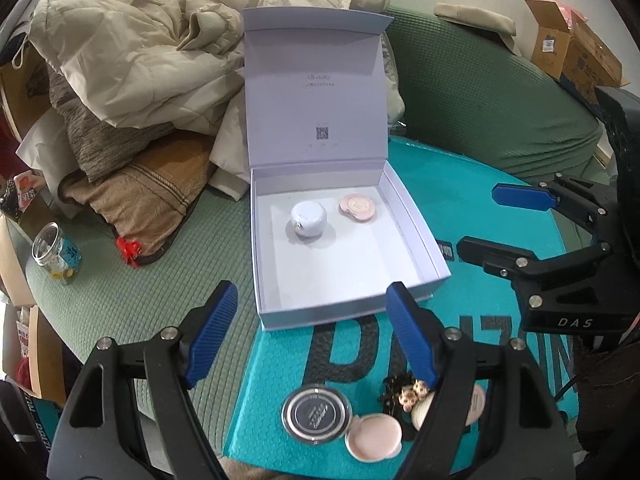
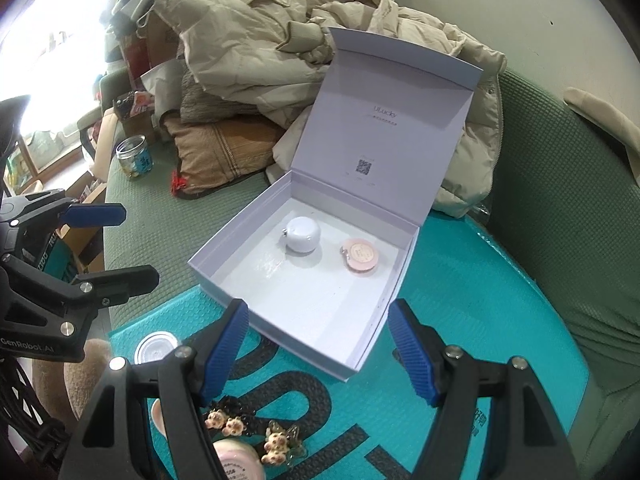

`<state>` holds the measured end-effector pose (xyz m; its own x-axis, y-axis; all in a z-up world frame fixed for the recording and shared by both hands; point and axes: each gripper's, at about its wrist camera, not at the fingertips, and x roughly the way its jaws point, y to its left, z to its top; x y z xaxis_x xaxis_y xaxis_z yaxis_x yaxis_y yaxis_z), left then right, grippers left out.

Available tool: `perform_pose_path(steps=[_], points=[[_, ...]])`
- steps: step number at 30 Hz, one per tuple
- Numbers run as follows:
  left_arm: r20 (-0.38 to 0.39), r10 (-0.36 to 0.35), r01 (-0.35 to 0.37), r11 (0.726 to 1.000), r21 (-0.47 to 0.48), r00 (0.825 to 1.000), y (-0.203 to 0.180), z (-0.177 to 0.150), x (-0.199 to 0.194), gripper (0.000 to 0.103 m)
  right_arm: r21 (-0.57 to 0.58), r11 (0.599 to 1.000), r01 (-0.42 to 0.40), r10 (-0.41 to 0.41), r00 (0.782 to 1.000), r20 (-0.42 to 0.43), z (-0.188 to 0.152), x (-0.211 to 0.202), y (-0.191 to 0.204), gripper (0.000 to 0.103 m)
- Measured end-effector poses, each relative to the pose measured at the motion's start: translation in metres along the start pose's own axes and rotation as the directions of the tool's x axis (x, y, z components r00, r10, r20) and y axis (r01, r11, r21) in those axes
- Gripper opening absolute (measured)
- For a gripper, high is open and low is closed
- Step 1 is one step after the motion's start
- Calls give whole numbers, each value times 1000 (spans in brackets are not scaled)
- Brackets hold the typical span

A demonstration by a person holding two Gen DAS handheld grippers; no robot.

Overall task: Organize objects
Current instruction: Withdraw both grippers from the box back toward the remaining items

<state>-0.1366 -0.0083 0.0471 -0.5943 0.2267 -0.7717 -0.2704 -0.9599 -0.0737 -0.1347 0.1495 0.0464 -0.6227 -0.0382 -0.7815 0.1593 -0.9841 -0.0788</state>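
While the white cardboard gift box [image 1: 416, 236] sits on the teal embossed mat [image 1: 472, 200] with its hinged lid propped up, ready for filling, a glossy white round case [image 1: 307, 221] and a pink disc compact [image 1: 357, 207] already lie inside. Nearer, a clear round lid [image 1: 317, 412] and beaded hair clips [image 2: 276, 442] wait. Left gripper [image 1: 316, 340] and right gripper [image 2: 320, 350] both stand half-wide, empty.

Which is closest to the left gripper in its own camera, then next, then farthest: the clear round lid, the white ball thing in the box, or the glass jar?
1. Clear round lid, on the teal mat right below the left gripper.
2. White round case, inside the open box.
3. Glass jar, far left on the green cover.
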Motion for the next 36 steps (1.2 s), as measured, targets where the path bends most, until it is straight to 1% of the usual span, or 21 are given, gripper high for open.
perform_pose_path(steps=[8,12,15,28,36], points=[[-5,-8,8,1000,-8,1000,2,-23,-9,77,-22,1000,0,0,1000,-6,-16,-8,16,73],[-6,7,-7,1000,5,1000,0,-34,-13,77,-23,1000,-20,20,1000,-14,-25,-10,23,73],[-19,-5,5,1000,3,1000,0,-43,-15,77,-28,999,-28,27,999,-24,-31,-11,28,73],[-41,-3,1,1000,-29,999,-1,-73,-21,77,-19,998,-52,51,998,-32,-56,-23,40,73],[-43,-9,8,999,-35,999,-6,-85,-26,77,-12,998,-68,68,997,-34,-74,-32,45,73]])
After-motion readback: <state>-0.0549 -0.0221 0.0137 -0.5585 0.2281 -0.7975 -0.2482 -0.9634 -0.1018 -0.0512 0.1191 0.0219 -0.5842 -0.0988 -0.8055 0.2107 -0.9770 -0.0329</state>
